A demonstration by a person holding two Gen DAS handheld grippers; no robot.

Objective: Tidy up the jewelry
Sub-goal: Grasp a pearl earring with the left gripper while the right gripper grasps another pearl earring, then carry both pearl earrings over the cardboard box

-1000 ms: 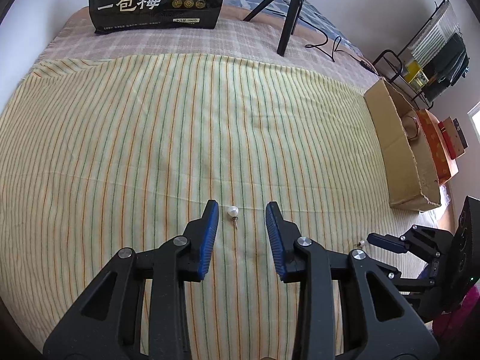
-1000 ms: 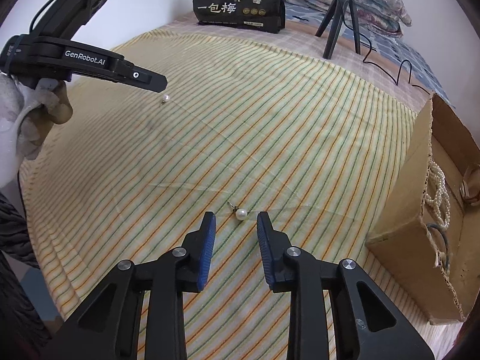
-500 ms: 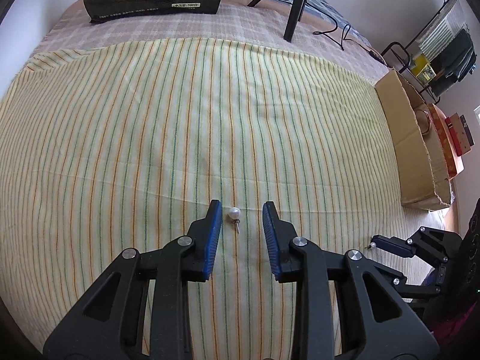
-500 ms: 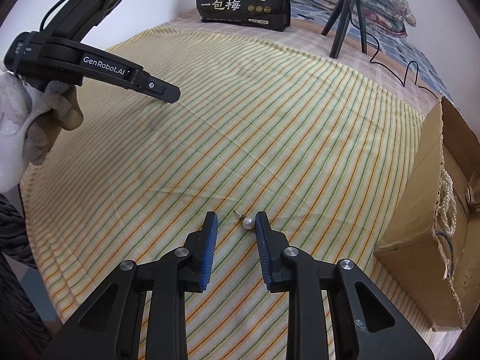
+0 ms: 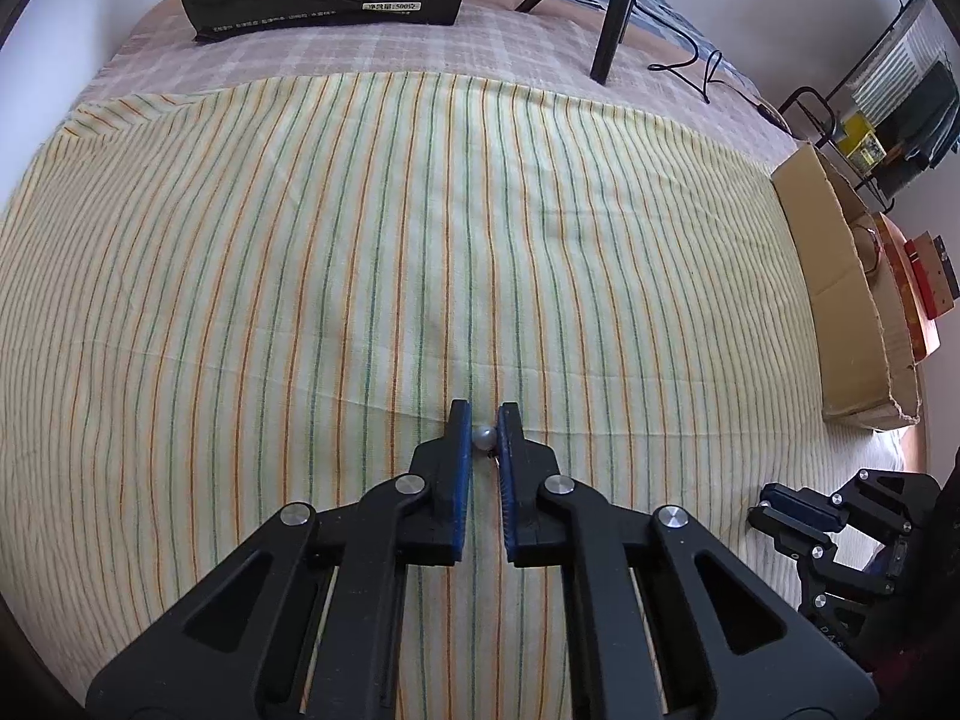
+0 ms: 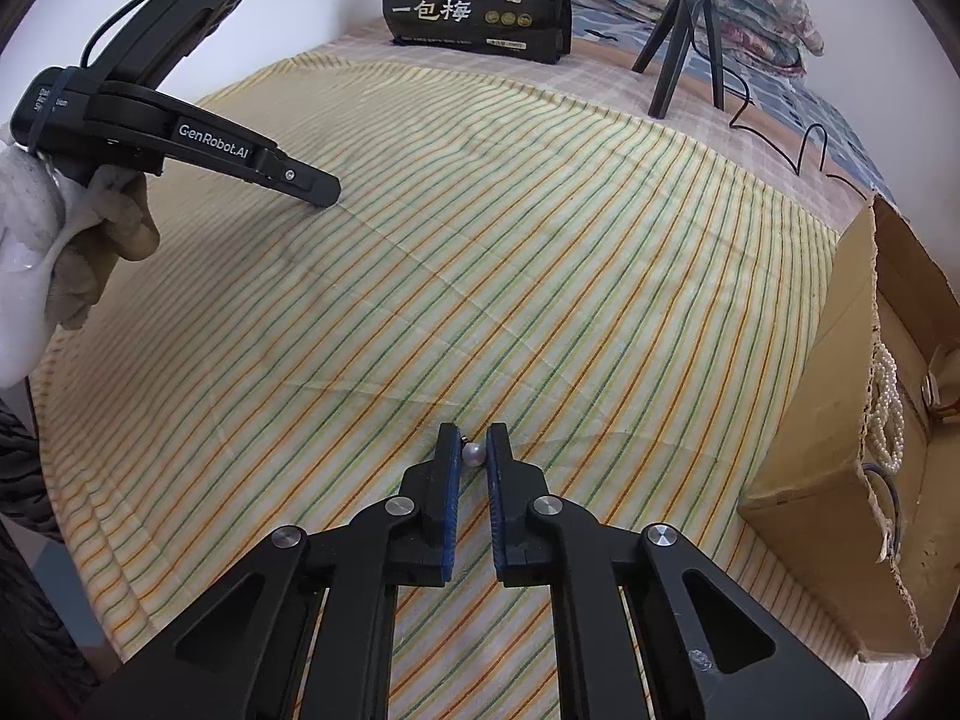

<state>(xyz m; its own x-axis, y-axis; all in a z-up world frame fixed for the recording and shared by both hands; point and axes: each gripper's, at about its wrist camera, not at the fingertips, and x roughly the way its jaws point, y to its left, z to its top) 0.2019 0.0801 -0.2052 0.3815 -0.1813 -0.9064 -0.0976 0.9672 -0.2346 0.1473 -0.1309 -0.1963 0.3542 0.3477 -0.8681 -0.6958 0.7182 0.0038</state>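
Two pearl stud earrings lie on the striped cloth. My left gripper (image 5: 483,427) is shut on one pearl earring (image 5: 483,437), pinched between its blue pads at the cloth. It also shows from the side in the right wrist view (image 6: 327,195). My right gripper (image 6: 473,447) is shut on the other pearl earring (image 6: 473,454), its post pointing up-left. The right gripper also shows at the lower right of the left wrist view (image 5: 774,513).
An open cardboard box (image 6: 840,480) at the cloth's right edge holds a pearl necklace (image 6: 888,414) and other jewelry; it also shows in the left wrist view (image 5: 840,300). A black snack bag (image 6: 480,6), a tripod (image 6: 684,30) and a cable (image 6: 798,144) stand at the far end.
Both grippers have moved forward and down over their pearls and closed from open to pinching them.
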